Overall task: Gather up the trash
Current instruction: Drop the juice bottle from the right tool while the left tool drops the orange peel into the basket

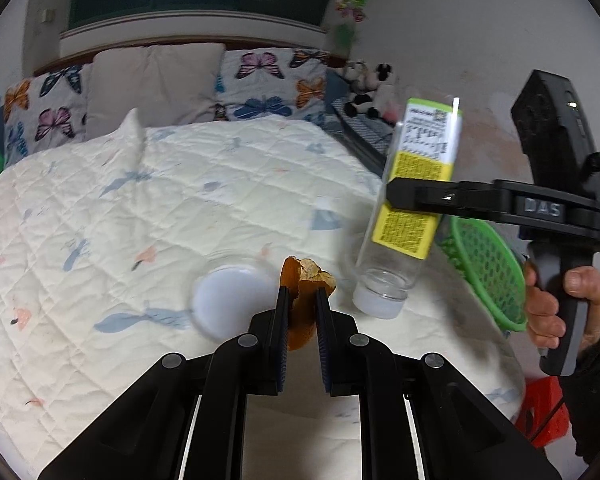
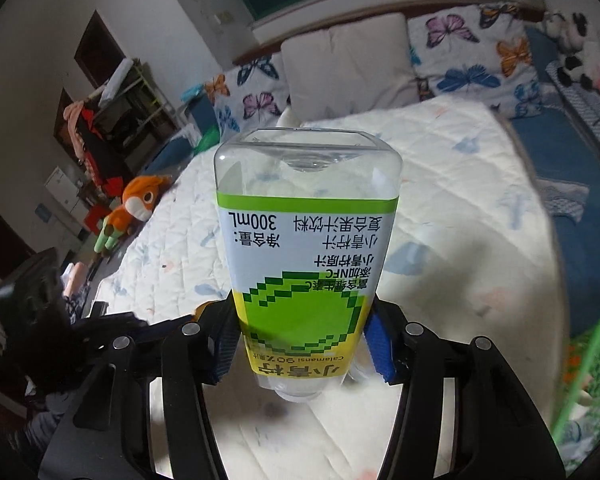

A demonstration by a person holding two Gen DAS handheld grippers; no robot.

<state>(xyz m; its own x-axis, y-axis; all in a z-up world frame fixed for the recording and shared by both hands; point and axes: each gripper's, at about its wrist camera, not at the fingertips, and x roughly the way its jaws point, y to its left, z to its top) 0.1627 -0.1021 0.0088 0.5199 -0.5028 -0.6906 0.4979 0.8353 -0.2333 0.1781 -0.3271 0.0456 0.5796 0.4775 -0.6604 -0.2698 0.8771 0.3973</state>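
Left fingers [image 1: 303,300]: mine, nearly closed and pinching a piece of orange peel [image 1: 303,304] — its torn top sticks up above the pads

Right fingers [image 2: 300,344]: mine, clamped across the label of an empty clear juice bottle [image 2: 306,248]; the blue pads [image 2: 378,346] press on both flat sides of it

Juice bottle, position: upside down, white cap lowest and clear base uppermost; in the left wrist view it hangs tilted above the bed's near right corner, clear of the quilt [image 1: 172,208]

Orange peel, position: held above the quilt, just right of a blurred clear container with a white round end [image 1: 232,300]

Container: lying on the quilt, too blurred to tell what it is

Green mesh basket [image 1: 488,276]: at the right edge of the bed, just beyond the bottle — its rim also shows at the right edge of the right wrist view

Right hand [image 1: 556,308]: wrapped around the black handle of the gripper, dark sleeve behind it

Background: butterfly pillows [image 1: 268,80] at the headboard, soft toys beside them
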